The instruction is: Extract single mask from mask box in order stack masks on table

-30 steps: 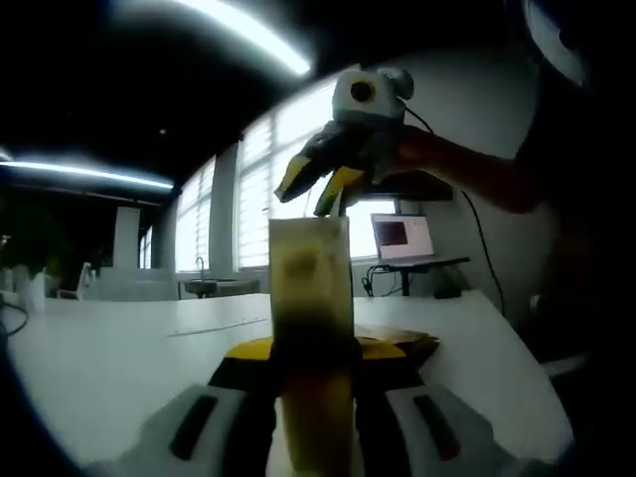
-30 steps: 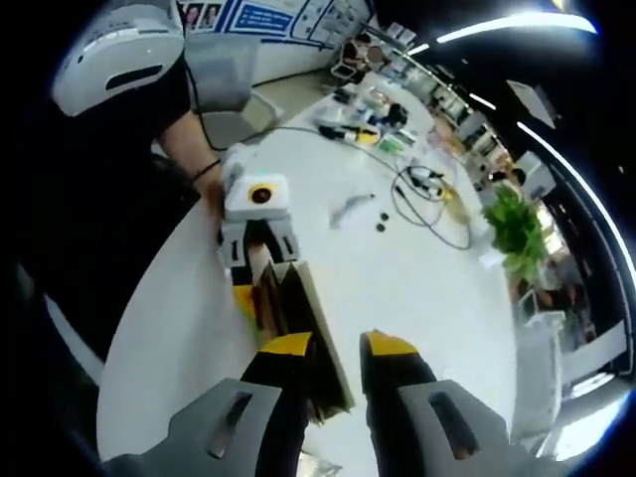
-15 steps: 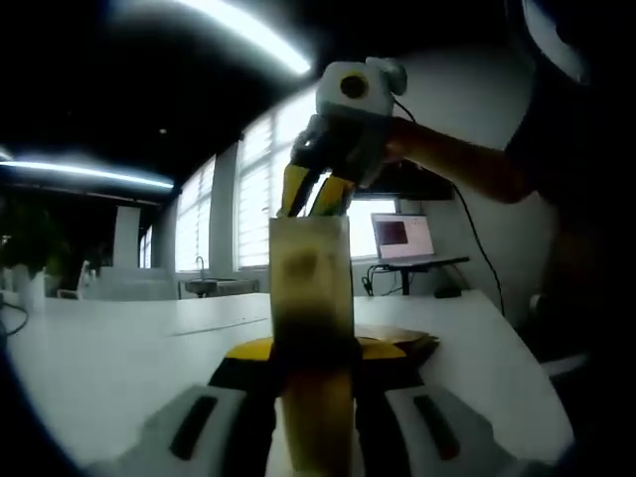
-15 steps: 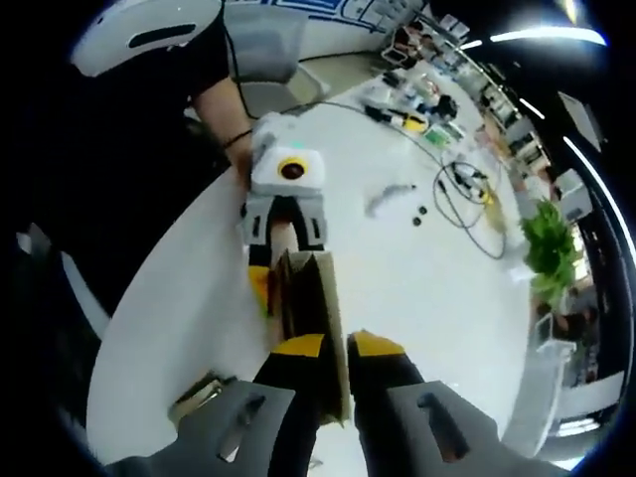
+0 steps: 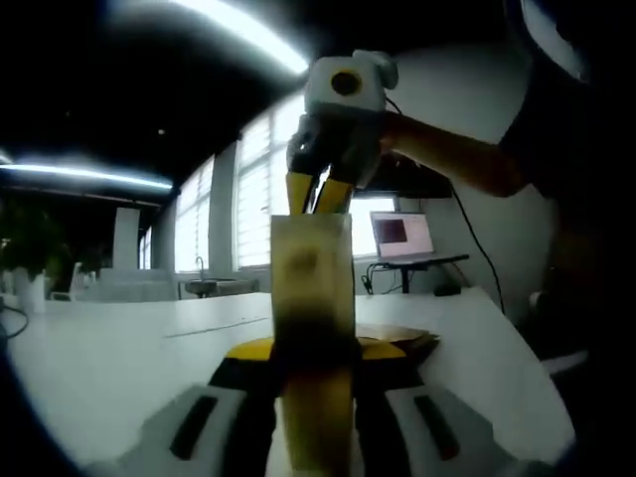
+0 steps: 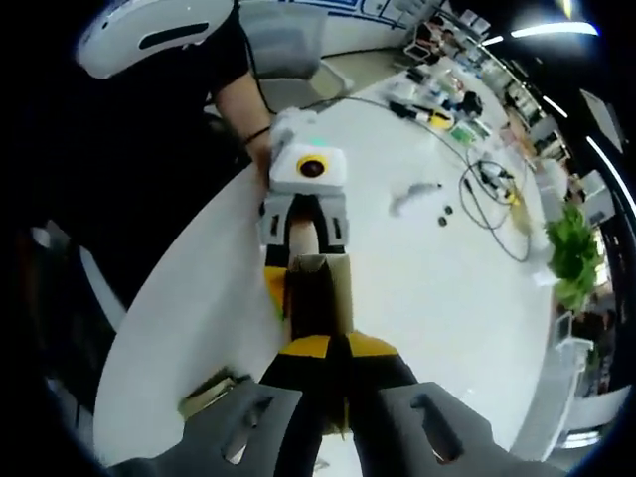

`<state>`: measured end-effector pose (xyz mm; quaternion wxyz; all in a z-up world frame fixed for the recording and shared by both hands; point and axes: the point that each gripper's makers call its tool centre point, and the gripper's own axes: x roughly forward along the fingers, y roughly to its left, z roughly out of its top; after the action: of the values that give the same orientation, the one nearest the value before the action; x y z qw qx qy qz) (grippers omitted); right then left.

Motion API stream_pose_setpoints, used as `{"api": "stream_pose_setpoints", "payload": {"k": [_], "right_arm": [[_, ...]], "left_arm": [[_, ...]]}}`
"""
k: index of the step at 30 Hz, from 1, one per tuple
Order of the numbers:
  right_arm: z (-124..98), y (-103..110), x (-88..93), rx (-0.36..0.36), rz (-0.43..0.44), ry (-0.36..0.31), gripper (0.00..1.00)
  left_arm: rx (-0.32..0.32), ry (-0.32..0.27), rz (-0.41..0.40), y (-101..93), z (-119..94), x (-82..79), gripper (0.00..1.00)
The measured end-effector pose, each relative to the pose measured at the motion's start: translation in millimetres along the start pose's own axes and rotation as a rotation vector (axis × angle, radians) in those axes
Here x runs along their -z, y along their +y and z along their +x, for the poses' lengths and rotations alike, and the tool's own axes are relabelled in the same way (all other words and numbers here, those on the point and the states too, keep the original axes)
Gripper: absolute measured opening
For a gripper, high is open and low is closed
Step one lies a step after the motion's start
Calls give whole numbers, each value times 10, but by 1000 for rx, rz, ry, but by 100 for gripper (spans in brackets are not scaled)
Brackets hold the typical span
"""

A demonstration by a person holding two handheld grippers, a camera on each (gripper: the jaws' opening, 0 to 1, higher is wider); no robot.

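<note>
An upright tan mask box [image 5: 311, 288] stands in the middle of the left gripper view, and my left gripper [image 5: 313, 358] is shut on its lower part. From above, my right gripper [image 5: 318, 194] reaches down to the box's top edge, its yellow tips close together. The right gripper view looks down on the box [image 6: 318, 288]. There my left gripper [image 6: 303, 238] clamps the far side and my right gripper [image 6: 331, 348] is shut over the near end of the open top. Whatever is between the right tips is hidden; I see no mask.
The white table [image 6: 427, 278] curves away, with cables [image 6: 497, 194] and small items at its far end and a green plant [image 6: 576, 263] beyond. A flat brown packet [image 5: 397, 336] lies beside the box. A laptop [image 5: 401, 237] stands behind, and a person's arm [image 5: 447, 159] holds the right gripper.
My right gripper has come over the box's top, dropped to its edge and gone from open to shut. The left gripper and the box have stayed still.
</note>
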<state>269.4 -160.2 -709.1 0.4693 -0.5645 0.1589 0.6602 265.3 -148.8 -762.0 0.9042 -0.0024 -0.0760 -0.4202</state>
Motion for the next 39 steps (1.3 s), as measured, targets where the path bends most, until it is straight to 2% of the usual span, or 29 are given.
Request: {"api": "stream_pose_setpoints", "payload": {"k": [9,19,26,30,32,39], "right_arm": [[120,25,12,-26,3,0,0],[97,-10,21,22,41,-21,0],[2,1,-3,49,49,-50,0],[-91,-34,-47,93,70,-73,0],[-153,-81,-69,146,74,-92,0],[-305,-30,-56,206,103,-146,0]], "left_arm": [[3,3,8,-5,5,5,31],[4,5,8,-5,8,11,32],[1,9,8,-3,9,17,32],[-4,11,7,-1,7,21,32],[-10,14,5,11,3,26,32],[-9,14,4,-8,4,22,32]]}}
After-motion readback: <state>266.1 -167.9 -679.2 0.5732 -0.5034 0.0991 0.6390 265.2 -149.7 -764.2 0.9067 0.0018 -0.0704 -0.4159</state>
